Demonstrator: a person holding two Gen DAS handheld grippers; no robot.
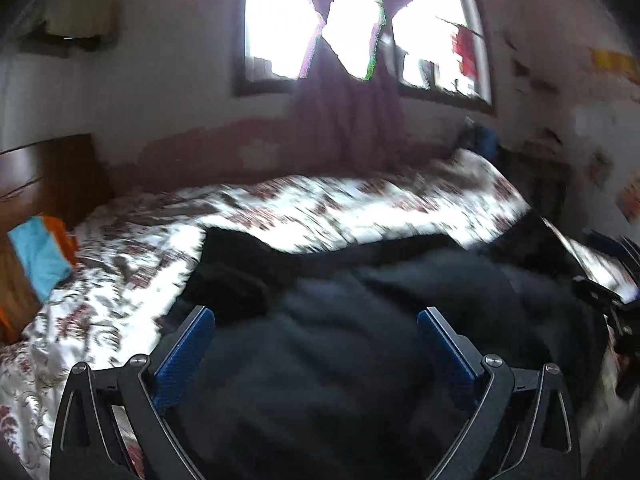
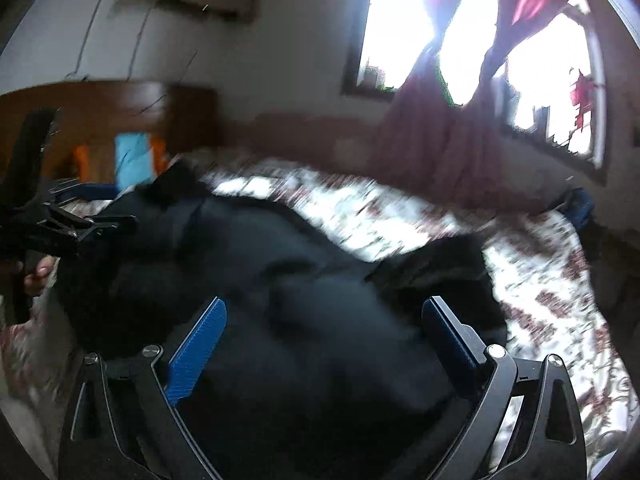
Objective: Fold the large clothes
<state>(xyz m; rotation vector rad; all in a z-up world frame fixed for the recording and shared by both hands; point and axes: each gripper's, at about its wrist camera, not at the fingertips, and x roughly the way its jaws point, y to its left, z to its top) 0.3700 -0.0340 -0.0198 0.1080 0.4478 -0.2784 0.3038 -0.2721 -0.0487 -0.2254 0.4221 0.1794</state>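
A large black fabric garment (image 1: 360,320) lies crosswise on a floral bedspread (image 1: 120,280), directly beneath both wide-open, empty grippers: left gripper (image 1: 316,332), right gripper (image 2: 324,324).

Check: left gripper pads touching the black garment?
Cannot tell. Left wrist view shows the left gripper open above the black garment; blur hides any contact or gap.
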